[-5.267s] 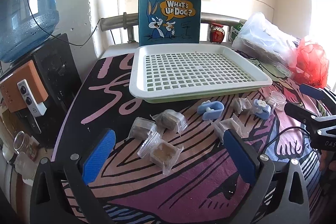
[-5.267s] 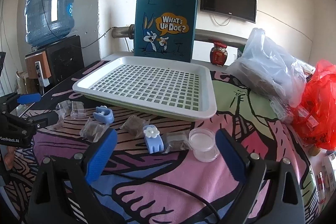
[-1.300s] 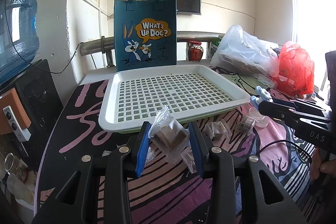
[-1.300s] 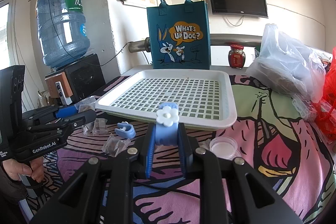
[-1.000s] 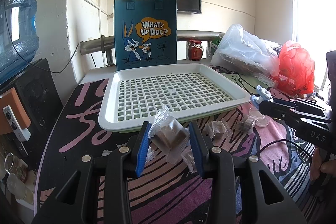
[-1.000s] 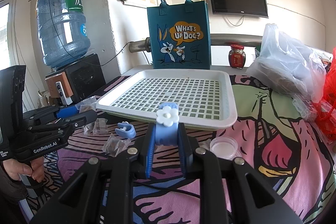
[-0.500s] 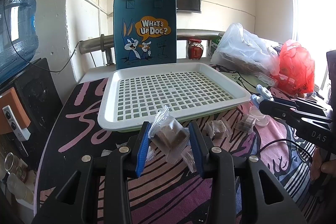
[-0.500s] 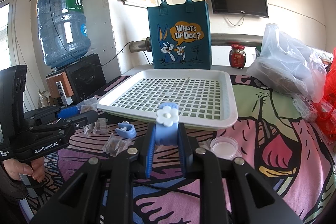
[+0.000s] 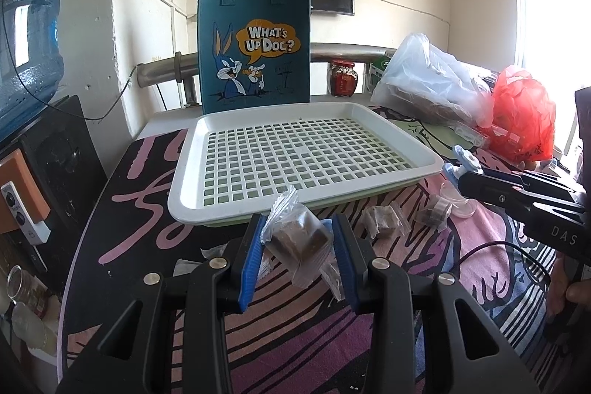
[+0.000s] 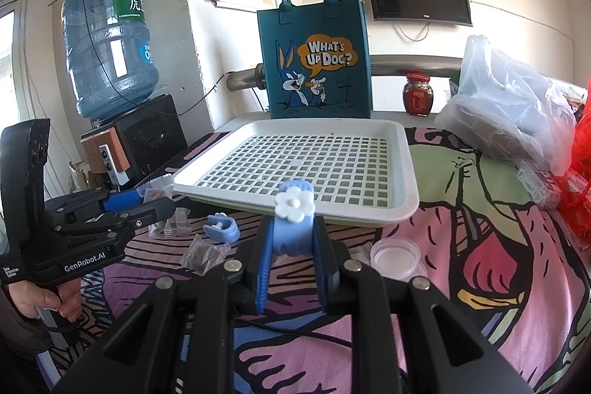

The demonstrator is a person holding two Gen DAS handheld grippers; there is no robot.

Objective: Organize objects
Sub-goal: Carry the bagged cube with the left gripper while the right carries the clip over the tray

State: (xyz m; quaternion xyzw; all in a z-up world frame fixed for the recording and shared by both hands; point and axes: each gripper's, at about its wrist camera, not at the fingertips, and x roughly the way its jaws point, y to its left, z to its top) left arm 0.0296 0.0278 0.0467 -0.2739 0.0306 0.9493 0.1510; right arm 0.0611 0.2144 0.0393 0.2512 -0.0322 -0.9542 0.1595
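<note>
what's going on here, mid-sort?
A person holds a hand-held gripper in each hand. The left hand-held gripper is shut on a bagged brown cube; the right hand-held gripper is shut on a blue flower hair clip. Both hover just short of the white perforated tray, which has nothing in it. More bagged cubes, another blue clip and a clear dish lie on the tablecloth.

Both grippers are black plastic frames with blue ribbed pads and round silver screws at the joints. The left gripper [image 9: 298,246] reads "GenRobot.AI" in white on its side. The right gripper [image 10: 293,246] shows "DAS" in grey lettering, with a thin black cable trailing beneath it.
</note>
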